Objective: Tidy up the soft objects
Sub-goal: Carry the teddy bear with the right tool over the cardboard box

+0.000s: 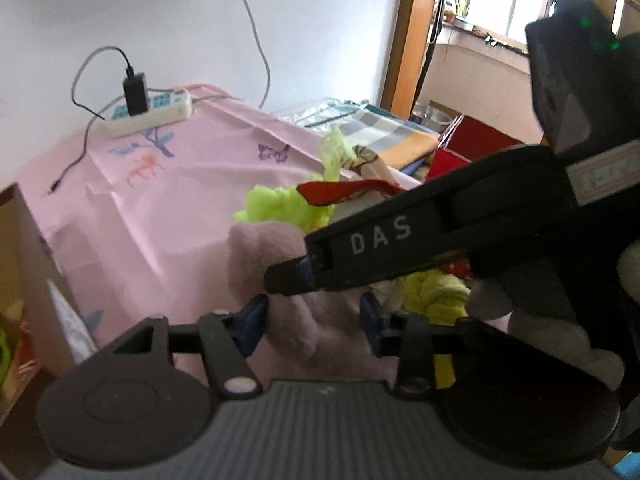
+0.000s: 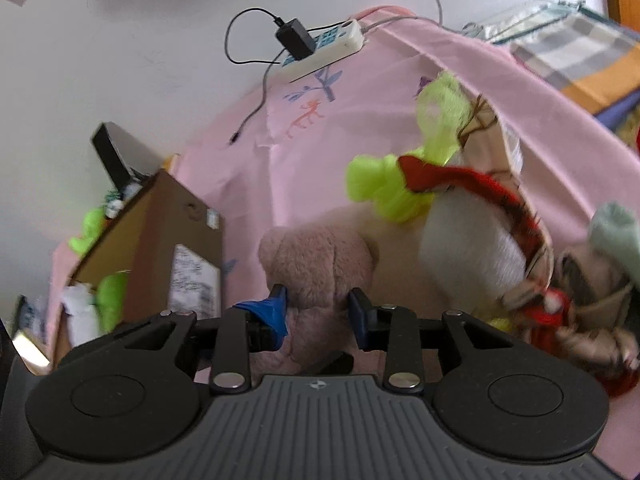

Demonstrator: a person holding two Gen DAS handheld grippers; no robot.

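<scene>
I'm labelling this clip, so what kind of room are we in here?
Most likely a lived-in room at home, perhaps a bedroom. A pink printed sheet covers the surface, a power strip with a charger sits by the wall, and plush toys like the pink teddy bear lie around.

I see a pink plush bear [image 2: 316, 264], fuzzy, upright on the pink-clothed surface [image 2: 360, 92], head toward the wall. Just beside it: a neon-green plush [image 2: 380, 188] and a white plush [image 2: 472, 240] with a red scarf, heaped together.

Pink cloth [image 1: 188, 184] — power strip [image 1: 160, 114], plush toys [image 2: 316, 264] on it.
</scene>
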